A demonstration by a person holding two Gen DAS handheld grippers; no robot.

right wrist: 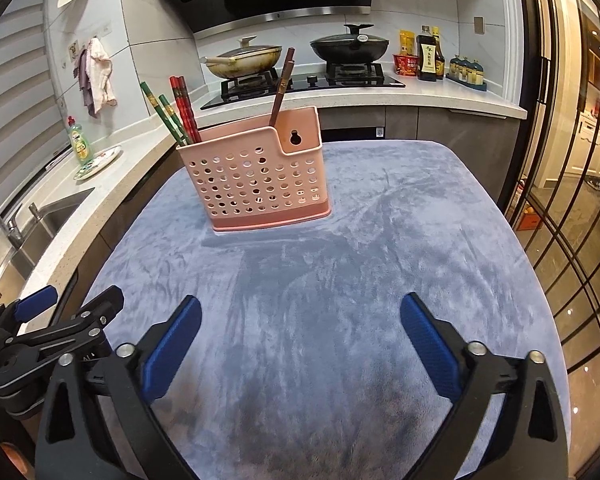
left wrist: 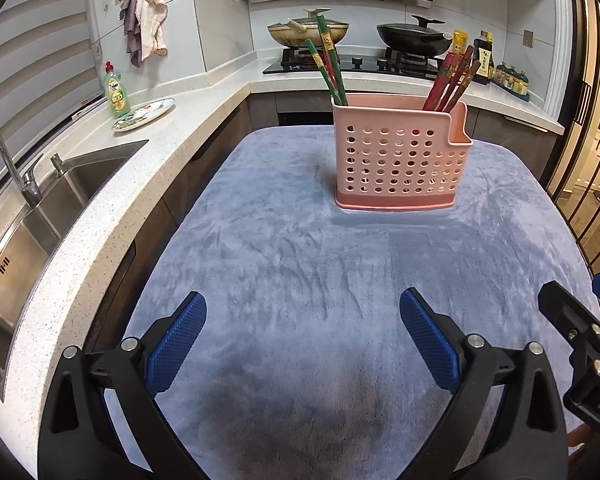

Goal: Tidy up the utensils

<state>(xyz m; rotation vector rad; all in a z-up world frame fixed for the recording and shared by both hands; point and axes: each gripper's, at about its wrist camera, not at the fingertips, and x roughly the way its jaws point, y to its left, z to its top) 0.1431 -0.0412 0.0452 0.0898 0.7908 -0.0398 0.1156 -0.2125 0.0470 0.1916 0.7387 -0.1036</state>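
A pink perforated utensil holder [left wrist: 400,156] stands upright at the far side of the grey-blue cloth [left wrist: 300,264]; it also shows in the right wrist view [right wrist: 256,180]. Green chopsticks [left wrist: 328,64] lean in its left compartment, red and brown chopsticks [left wrist: 452,80] in its right. In the right wrist view the green chopsticks [right wrist: 166,116], red chopsticks [right wrist: 185,108] and a brown chopstick [right wrist: 282,84] stick out. My left gripper [left wrist: 302,338] is open and empty over the near cloth. My right gripper [right wrist: 300,340] is open and empty beside it, well short of the holder.
A steel sink [left wrist: 28,224] with a tap [left wrist: 4,160] lies in the counter on the left, with a dish soap bottle [left wrist: 117,90] and a plate [left wrist: 144,114]. Two pans [left wrist: 414,36] sit on the stove behind. A glass door [right wrist: 572,160] stands to the right.
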